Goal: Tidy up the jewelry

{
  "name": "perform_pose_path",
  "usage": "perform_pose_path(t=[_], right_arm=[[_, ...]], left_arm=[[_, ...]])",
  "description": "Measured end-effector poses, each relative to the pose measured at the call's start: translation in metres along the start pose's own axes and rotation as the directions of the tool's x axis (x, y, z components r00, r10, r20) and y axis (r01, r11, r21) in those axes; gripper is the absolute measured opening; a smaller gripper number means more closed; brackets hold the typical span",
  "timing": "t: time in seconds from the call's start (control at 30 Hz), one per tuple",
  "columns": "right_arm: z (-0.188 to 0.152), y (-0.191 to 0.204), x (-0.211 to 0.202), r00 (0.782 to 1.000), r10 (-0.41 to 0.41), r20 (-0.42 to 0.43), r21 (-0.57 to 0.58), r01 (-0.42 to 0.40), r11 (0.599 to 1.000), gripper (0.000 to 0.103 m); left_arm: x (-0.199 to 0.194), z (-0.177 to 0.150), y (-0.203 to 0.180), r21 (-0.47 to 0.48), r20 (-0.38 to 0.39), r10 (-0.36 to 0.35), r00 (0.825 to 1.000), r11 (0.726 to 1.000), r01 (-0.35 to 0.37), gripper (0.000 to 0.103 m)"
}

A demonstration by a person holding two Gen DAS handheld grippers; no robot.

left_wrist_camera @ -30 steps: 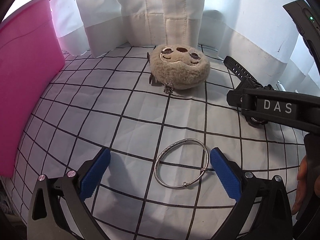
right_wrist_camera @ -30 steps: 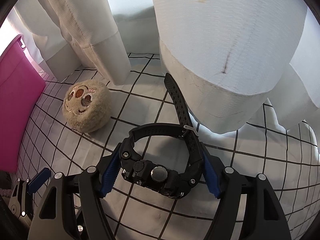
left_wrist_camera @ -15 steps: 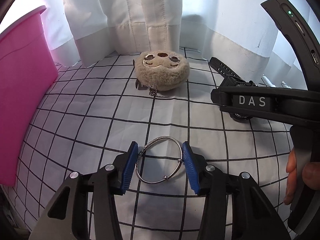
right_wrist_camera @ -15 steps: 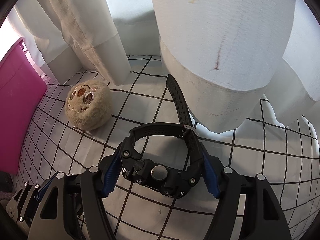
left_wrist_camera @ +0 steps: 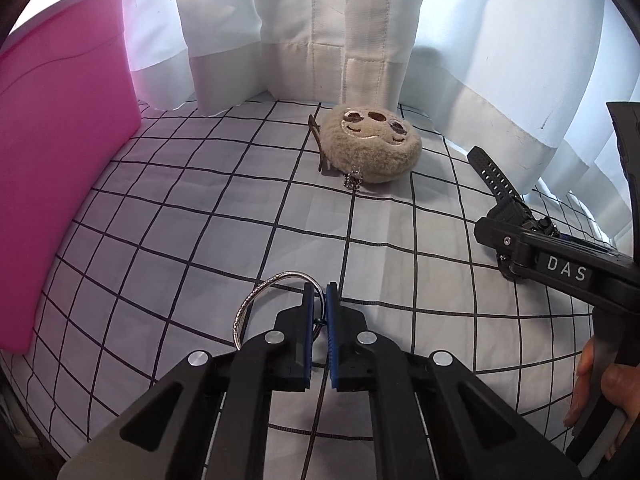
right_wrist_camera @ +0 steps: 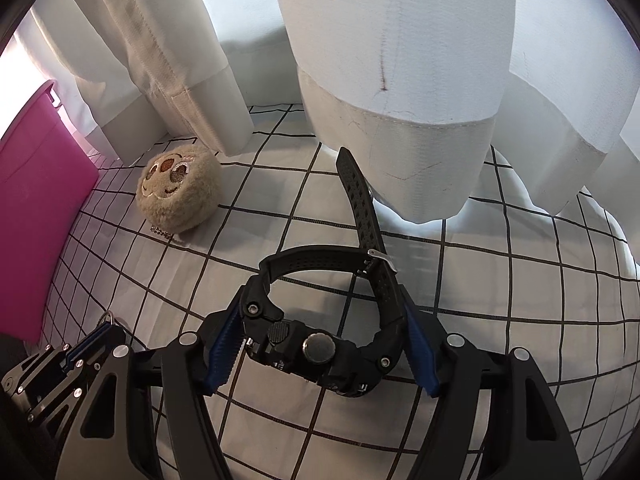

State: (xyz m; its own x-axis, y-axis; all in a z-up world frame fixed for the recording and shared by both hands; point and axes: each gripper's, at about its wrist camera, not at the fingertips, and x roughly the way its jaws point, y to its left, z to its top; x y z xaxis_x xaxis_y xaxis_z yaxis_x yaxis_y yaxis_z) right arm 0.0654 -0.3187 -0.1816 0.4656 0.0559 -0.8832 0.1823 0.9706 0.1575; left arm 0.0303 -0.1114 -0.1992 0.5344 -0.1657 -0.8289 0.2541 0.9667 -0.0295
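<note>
Left gripper [left_wrist_camera: 319,292] fingers pinch the thin silver bangle [left_wrist_camera: 256,300] edge-on; it could twist out. Right gripper [right_wrist_camera: 320,344] fingers clamp the black watch [right_wrist_camera: 320,344] fine.

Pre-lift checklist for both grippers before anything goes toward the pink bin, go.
1. Left gripper shut on the bangle: ok, blue pads pinch its wire on one side.
2. Bangle grip centred: not ok, most of the ring sticks out to the left.
3. Right gripper on the watch: ok, pads touch both sides of the case.
4. Watch strap free: cannot tell, its tail runs to the curtain hem.
5. Path to the pink bin: ok, only bare cloth between.
6. Plush toy clear of both grippers: ok.
</note>
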Motion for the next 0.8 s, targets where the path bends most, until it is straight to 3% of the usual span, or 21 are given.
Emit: perform_pose_path(t=[0.27,0.37,0.43,0.53,0.57,0.6,0.63,0.7,0.8], right_arm=[[0.006,0.005,0.004,1.000,-0.003,-0.005,0.008,0.003,1.000,0.067],[0.006,0.006,0.005,1.000,0.000,-0.008,0.010,0.000,1.000,0.067],[0.006,0.007,0.005,1.000,-0.001,-0.009,0.010,0.001,1.000,0.068],[0.007,0.008,0.006,1.000,0.000,-0.008,0.012,0.000,1.000,0.068],[0.007,0.007,0.006,1.000,0.001,-0.007,0.013,-0.001,1.000,0.068],[0.006,0.007,0.005,1.000,0.002,-0.007,0.014,-0.002,1.000,0.068],[0.006,0.006,0.005,1.000,0.003,-0.007,0.015,-0.003,1.000,0.068],[0.006,0.005,0.004,1.000,0.005,-0.006,0.014,-0.005,1.000,0.068],[0.006,0.004,0.004,1.000,0.003,-0.006,0.012,-0.003,1.000,0.068]], left_arm=[[-0.001,-0.002,0.011,-0.005,-0.009,-0.055,0.998,0.999,0.054,0.007],[-0.002,-0.002,0.016,-0.022,-0.004,-0.049,0.999,0.999,0.049,0.021],[-0.005,-0.002,0.018,-0.016,0.001,-0.045,0.999,0.999,0.045,0.038],[-0.007,-0.002,0.022,-0.015,0.005,-0.036,0.999,0.999,0.036,0.049],[-0.008,-0.003,0.023,-0.020,0.004,-0.032,0.999,0.999,0.032,0.057],[-0.008,-0.003,0.025,-0.028,0.008,-0.021,1.000,0.999,0.021,0.082],[-0.011,-0.004,0.028,-0.038,0.028,-0.006,1.000,0.999,0.007,0.091],[-0.014,-0.005,0.030,-0.046,0.052,0.001,0.999,0.999,0.001,0.093],[-0.001,-0.006,0.026,-0.002,-0.007,0.057,0.998,0.998,-0.058,0.093]])
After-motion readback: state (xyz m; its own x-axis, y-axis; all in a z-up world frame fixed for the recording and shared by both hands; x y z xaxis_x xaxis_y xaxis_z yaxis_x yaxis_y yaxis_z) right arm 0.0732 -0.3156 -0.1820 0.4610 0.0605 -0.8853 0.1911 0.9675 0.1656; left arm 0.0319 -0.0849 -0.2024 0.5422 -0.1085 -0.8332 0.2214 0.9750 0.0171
